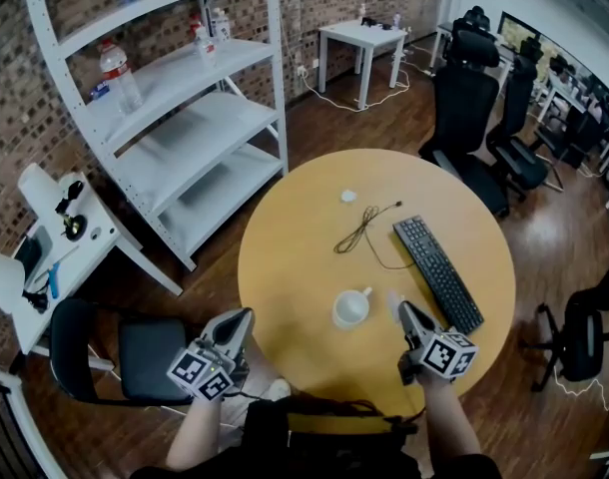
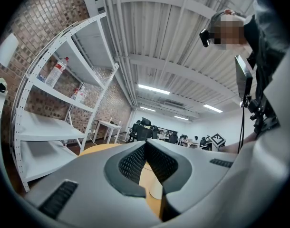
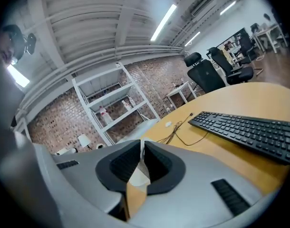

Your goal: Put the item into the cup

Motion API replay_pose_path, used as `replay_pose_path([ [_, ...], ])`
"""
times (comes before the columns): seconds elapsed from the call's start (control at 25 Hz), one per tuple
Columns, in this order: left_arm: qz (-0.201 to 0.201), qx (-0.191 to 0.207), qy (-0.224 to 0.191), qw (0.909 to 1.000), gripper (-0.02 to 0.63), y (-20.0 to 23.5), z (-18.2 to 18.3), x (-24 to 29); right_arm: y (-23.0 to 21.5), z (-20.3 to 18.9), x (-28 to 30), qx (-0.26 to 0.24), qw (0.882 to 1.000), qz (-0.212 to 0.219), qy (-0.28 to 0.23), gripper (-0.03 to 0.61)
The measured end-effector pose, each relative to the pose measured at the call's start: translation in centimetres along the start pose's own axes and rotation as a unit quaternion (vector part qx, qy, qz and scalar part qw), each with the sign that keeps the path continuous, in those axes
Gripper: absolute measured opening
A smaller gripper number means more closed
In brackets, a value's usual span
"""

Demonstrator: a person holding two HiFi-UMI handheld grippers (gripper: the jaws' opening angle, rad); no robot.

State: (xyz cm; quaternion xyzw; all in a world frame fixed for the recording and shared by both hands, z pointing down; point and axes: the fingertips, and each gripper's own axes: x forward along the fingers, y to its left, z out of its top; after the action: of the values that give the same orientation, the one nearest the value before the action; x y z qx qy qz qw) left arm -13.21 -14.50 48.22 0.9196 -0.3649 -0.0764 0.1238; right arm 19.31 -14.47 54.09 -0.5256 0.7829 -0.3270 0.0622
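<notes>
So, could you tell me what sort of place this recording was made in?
Most likely an office or lab workroom: black office chairs stand beside desks with monitors, a white shelving unit lines a brick wall, and a keyboard lies on the round wooden table.

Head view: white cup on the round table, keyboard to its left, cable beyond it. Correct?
Not quite. The keyboard lies to the right of the white cup, not its left. Both are on the round table, with the cable beyond the cup. The head view shows it.
</notes>
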Motion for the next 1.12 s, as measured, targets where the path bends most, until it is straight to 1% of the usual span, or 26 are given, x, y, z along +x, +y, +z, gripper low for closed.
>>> replay_pose_path([
  [0.12,0.008,0.003,-0.005,0.9999,-0.005,0.1,0.3,-0.4,1.7,0.4,1.6,0.002,1.000,0.027,-0.001,0.032],
  [0.2,0.017,0.006,-0.007,0.9998,-0.005,0.3,0.4,-1.0,2.3,0.4,2.7,0.012,0.999,0.043,-0.004,0.031],
  [0.4,0.048,0.011,-0.014,0.9987,-0.005,1.9,1.2,-3.5,3.7,0.0,5.3,0.034,0.999,0.034,0.000,0.018],
  [0.64,0.080,0.017,-0.014,0.9965,-0.005,3.1,1.6,-6.1,3.7,-2.5,7.9,0.060,0.997,0.048,0.018,0.008],
  [0.68,0.083,0.017,-0.014,0.9963,-0.005,3.3,1.6,-6.4,3.5,-2.9,8.3,0.058,0.997,0.049,0.020,0.008],
  [0.8,0.088,0.018,-0.015,0.9958,-0.005,3.5,1.8,-6.9,1.6,-5.1,8.7,0.045,0.998,0.032,0.033,0.009],
  [0.84,0.090,0.018,-0.015,0.9957,-0.005,3.5,1.7,-7.0,1.6,-5.5,8.6,0.043,0.998,0.032,0.040,0.032],
  [0.92,0.092,0.017,-0.012,0.9956,-0.005,3.5,1.6,-7.1,1.8,-6.3,8.3,0.044,0.997,0.037,0.058,0.037],
  [0.96,0.092,0.016,-0.010,0.9956,-0.005,3.4,1.5,-7.1,1.8,-6.6,8.2,0.044,0.996,0.041,0.065,0.049],
  [1.12,0.083,0.012,-0.011,0.9965,-0.005,2.5,1.3,-6.0,2.8,-6.1,7.7,0.039,0.995,0.058,0.064,0.075],
])
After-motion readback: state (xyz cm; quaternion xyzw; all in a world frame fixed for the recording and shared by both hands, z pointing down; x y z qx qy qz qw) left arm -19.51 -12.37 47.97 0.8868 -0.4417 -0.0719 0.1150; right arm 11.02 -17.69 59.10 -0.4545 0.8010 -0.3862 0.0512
